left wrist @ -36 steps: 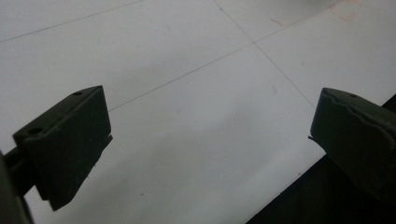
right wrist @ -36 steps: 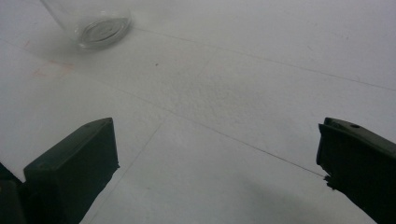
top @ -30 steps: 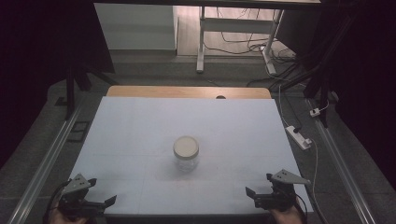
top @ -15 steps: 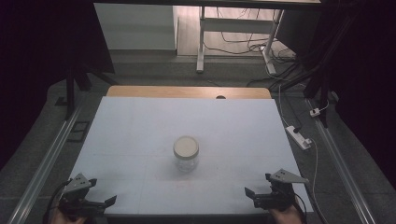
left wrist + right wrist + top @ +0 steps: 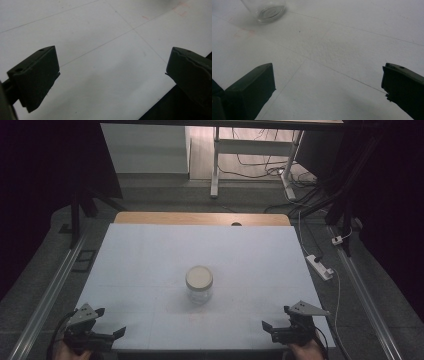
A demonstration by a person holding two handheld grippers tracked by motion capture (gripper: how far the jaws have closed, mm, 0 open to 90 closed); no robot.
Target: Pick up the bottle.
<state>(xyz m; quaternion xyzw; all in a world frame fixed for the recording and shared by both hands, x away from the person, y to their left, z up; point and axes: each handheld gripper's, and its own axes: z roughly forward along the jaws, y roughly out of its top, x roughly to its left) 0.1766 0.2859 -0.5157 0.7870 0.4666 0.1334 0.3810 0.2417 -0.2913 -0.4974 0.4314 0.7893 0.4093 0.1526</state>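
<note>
Clear lidded jar (image 5: 199, 284) stood upright mid-table (image 5: 150, 250), well apart from both tools. Left gripper (image 5: 109, 330) and right gripper (image 5: 276, 328) sat at the near edge, jaws spread, holding nothing. Likely pre-approach; the next move probably called for 1 gripper to steady the jar's body.

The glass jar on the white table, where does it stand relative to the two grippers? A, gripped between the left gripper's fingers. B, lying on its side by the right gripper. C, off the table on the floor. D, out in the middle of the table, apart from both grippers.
D: the jar stands upright with its lid on, mid-table, while the left gripper and the right gripper sit open near the front edge.
</note>
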